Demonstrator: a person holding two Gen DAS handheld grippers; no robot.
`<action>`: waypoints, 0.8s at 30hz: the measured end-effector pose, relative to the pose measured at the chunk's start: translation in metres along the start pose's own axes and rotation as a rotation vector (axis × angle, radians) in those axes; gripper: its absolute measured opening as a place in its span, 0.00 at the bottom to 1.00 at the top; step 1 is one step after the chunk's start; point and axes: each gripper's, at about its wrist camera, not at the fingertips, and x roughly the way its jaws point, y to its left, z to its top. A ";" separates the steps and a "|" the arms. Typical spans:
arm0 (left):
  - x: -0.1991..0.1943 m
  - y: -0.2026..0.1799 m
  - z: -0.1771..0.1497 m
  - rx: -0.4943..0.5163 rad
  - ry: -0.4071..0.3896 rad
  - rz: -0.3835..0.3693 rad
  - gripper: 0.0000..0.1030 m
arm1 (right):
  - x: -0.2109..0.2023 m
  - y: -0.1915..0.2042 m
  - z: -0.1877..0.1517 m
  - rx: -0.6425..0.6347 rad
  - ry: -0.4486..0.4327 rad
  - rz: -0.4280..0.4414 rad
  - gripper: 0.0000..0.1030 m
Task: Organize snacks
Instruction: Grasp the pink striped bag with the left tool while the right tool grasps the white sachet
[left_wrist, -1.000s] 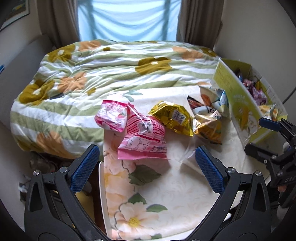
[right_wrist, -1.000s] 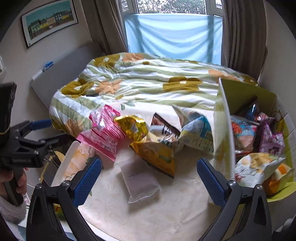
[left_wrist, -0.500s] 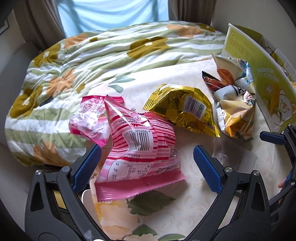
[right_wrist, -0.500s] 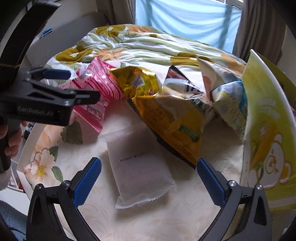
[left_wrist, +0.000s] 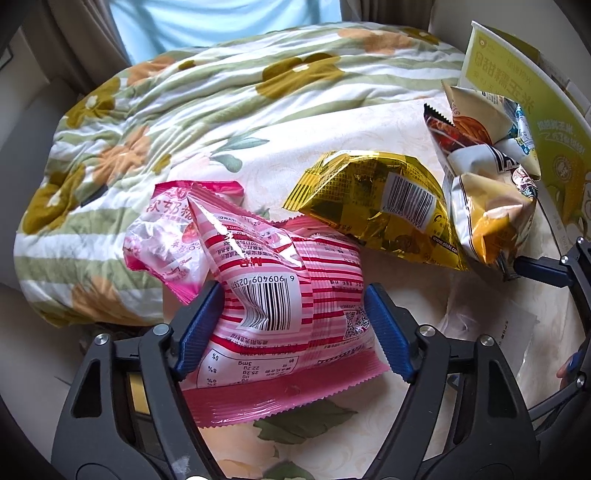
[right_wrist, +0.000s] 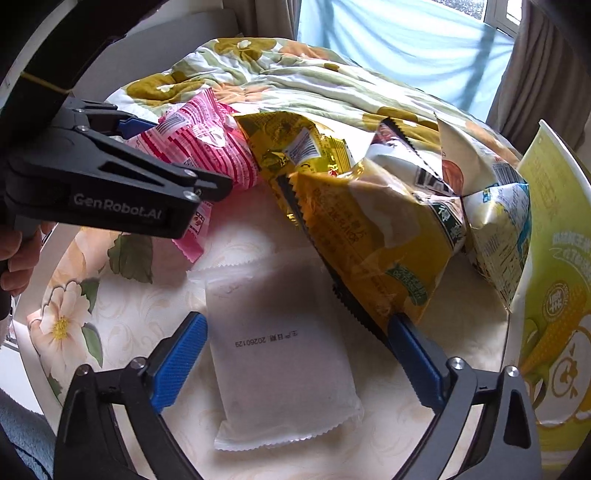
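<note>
The left tongs (left_wrist: 291, 328) are standing wide around the pink striped packet (left_wrist: 280, 314), which is lying on the counter (left_wrist: 369, 435) with its lower, sealed edge reaching back between the two blue pads (left_wrist: 197, 328); the pads are sitting at the packet's flanks, and it is hard to tell whether they are touching the film or just beside it. The likeliest trouble here is the slick, puffy film: if the jaws are closing on the air-filled middle, the packet may be squeezed out forward or crumple rather than being held, and a hard pinch could crush what is inside. A smaller pink packet (left_wrist: 162, 243) is lying against its far left corner and a gold packet (left_wrist: 376, 206) is overlapping its far right corner, so either could be getting dragged along or knocked toward the counter's edge and the quilt (left_wrist: 184, 110) beyond. The right tongs (right_wrist: 295, 358) are also spread wide, straddling a flat white packet (right_wrist: 280, 354) that is lying face down on the counter between their pads. The right pad (right_wrist: 413, 362) is sitting right at the corner of an orange chip bag (right_wrist: 376, 236), so a closing move may be catching that bag instead of the thin white one, which offers little height to pinch. The yellow box (right_wrist: 554, 258) is standing at the right, its flap leaning near the heap.
</note>
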 end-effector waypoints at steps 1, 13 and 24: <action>0.000 0.000 0.000 0.004 -0.002 0.005 0.68 | 0.001 0.000 0.000 -0.001 0.001 0.006 0.91; -0.012 -0.005 -0.010 0.019 0.022 -0.027 0.65 | 0.006 0.006 0.000 -0.027 -0.007 0.018 0.83; -0.026 -0.002 -0.035 -0.001 0.053 -0.051 0.65 | 0.002 0.015 -0.007 -0.053 -0.024 0.021 0.61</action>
